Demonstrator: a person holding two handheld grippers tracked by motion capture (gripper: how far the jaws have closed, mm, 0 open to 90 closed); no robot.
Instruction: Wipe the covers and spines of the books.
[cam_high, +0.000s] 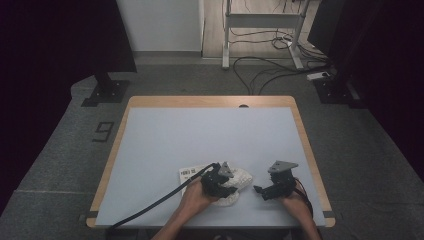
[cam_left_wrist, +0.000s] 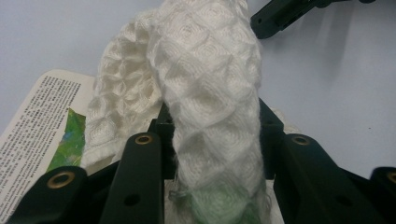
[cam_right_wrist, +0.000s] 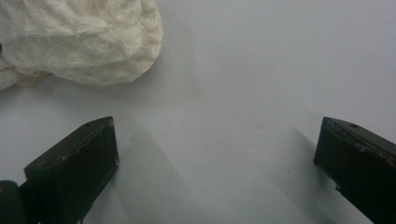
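Observation:
A white knitted cloth (cam_high: 241, 180) lies bunched on the pale table (cam_high: 200, 140) near its front edge. My left gripper (cam_high: 220, 181) is shut on it. In the left gripper view a thick fold of the cloth (cam_left_wrist: 210, 93) is pinched between the two black jaws and runs up away from my left gripper (cam_left_wrist: 215, 144). A little to the cloth's right, my right gripper (cam_high: 261, 191) points left toward it. In the right gripper view my right gripper (cam_right_wrist: 217, 158) stands open over bare table, with the cloth (cam_right_wrist: 79, 37) ahead at upper left, apart from the jaws.
A printed paper leaflet (cam_high: 191, 172) lies flat under the cloth's left side and appears with green print (cam_left_wrist: 42, 126) in the left gripper view. A black cable (cam_high: 150, 205) trails from the left gripper to the front-left edge. The table's wooden rim (cam_high: 310, 150) borders the surface.

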